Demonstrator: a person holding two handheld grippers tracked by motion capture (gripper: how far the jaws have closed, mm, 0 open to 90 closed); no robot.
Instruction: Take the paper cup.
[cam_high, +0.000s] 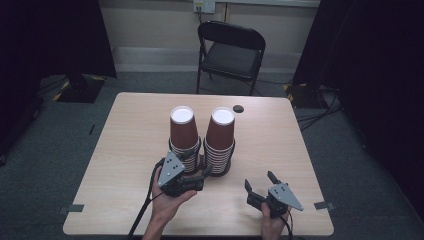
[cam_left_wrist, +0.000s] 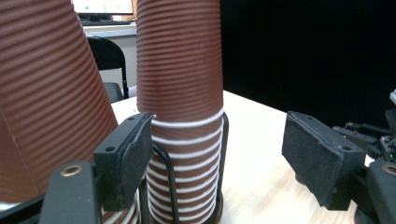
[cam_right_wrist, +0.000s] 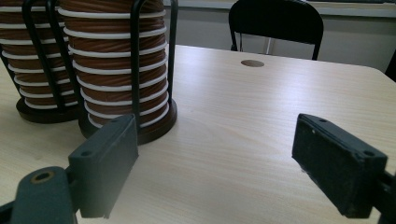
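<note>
Two tall stacks of brown ribbed paper cups stand upside down in black wire holders at the middle of the table: the left stack (cam_high: 181, 132) and the right stack (cam_high: 220, 132). My left gripper (cam_high: 202, 173) is low at the front of the holders, by the gap between their bases. In the left gripper view the left stack (cam_left_wrist: 46, 93) is close at the left and the right stack (cam_left_wrist: 180, 70) stands just beyond the left pad; the left gripper (cam_left_wrist: 219, 135) is open and its pads touch nothing. My right gripper (cam_high: 258, 180) is open near the front edge, apart from the right stack (cam_right_wrist: 116, 70).
A black folding chair (cam_high: 230, 50) stands behind the wooden table (cam_high: 135, 130). A small dark round spot (cam_high: 238, 108) marks the tabletop behind the stacks. Bare wood lies to the left and right of the holders. Dark curtains hang at both sides.
</note>
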